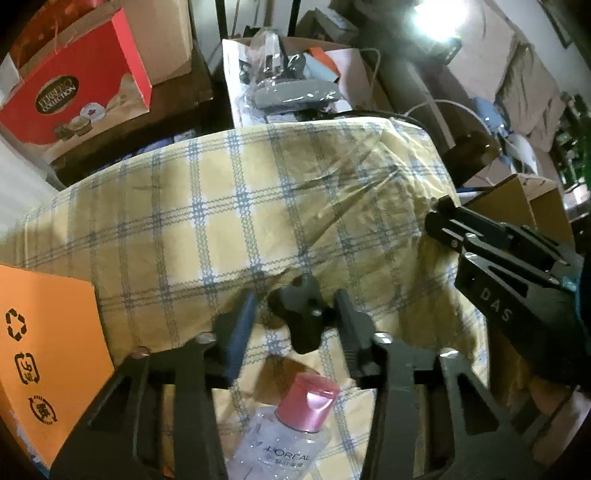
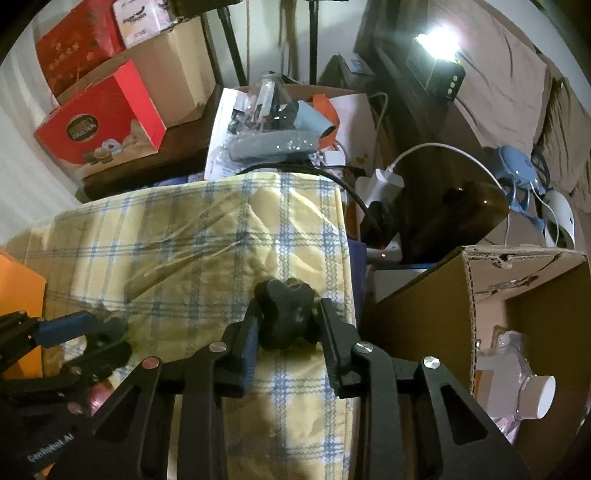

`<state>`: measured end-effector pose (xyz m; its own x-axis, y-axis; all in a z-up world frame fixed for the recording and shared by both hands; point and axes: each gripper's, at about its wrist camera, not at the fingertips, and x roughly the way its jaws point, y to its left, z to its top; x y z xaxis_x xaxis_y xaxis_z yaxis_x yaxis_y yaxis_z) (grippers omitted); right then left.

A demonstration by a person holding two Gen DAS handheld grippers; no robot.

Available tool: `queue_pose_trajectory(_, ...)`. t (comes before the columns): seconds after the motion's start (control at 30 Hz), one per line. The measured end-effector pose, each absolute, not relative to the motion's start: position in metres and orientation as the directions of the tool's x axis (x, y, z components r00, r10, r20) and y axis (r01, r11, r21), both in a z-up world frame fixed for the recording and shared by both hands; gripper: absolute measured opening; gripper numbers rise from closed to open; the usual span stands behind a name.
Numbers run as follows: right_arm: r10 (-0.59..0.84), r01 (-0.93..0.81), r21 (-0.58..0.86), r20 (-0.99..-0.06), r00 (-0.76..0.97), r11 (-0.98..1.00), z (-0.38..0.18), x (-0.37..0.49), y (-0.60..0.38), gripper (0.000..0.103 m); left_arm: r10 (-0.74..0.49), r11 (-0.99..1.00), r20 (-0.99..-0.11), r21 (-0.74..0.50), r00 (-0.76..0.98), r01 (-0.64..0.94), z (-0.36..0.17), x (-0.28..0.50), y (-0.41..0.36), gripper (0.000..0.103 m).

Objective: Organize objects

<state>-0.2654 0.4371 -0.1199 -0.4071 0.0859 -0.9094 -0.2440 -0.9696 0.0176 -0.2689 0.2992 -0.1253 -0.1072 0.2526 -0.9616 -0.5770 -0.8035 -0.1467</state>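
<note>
**Mia:** Tongs first! The left gripper (image 1: 295, 297) has its two fingers apart, and a black knob (image 1: 300, 325) sits in the gap.

**Ben:** Is it pinching the knob?

**Mia:** I cannot tell. The fingers are very close to it on both sides, but I cannot see if they press on it.

**Ben:** And the other one?

**Mia:** The right gripper (image 2: 289, 304) looks the same. Its fingers are apart, with a dark knob (image 2: 282, 319) between them. I cannot tell if it squeezes that one either. It is off to the right of the left gripper, near the side edge of the table.

**Ben:** Where is the bottle?

**Mia:** The clear bottle (image 1: 284, 439) with the pink cap (image 1: 308, 402) lies on its side on the checked cloth (image 1: 207, 192). It is close under the left gripper, behind the fingertips. The cap points up toward the knob.

**Ben:** What is around it?

**Mia:** An orange box (image 1: 44, 332) stands just to the left, at the edge of the cloth. On the right is an open cardboard box (image 2: 484, 280). Inside it is a see-through bottle with a white cap (image 2: 537, 395).

**Ben:** And farther back?

**Mia:** A red chocolate box (image 1: 77, 92) sits past the far left corner of the cloth. A bright lamp (image 1: 437, 18) shines at the top right.
</note>
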Motion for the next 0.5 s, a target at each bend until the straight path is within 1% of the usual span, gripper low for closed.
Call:
queue_pose_trajectory(0.03,0.083,-0.245,0.022,-0.908,-0.41,-0.969,-0.12,-0.265,0.438,0.03,0.256,-0.804,-0.96,-0.149,-0.109,-0.575,-0.125,-0.269,0.299,0.027)
queue_pose_trajectory(0.3,0.061,-0.265,0.06,-0.902,-0.427,-0.962,-0.115,-0.258,0.442,0.028,0.283,-0.797,-0.951,-0.162,-0.122,-0.582,-0.115,-0.268,0.295,0.026)
queue_pose_trajectory(0.4,0.06,-0.264,0.065,-0.897,-0.439,-0.962,-0.109,-0.252,0.44,0.028,0.296,-0.794,-0.945,-0.163,-0.14,-0.585,-0.104,-0.266,0.29,0.012)
queue_pose_trajectory(0.5,0.057,-0.265,0.072,-0.891,-0.45,-0.961,-0.101,-0.247,0.438,0.028,0.3,-0.795,-0.943,-0.164,-0.145,-0.584,-0.098,-0.264,0.286,0.011)
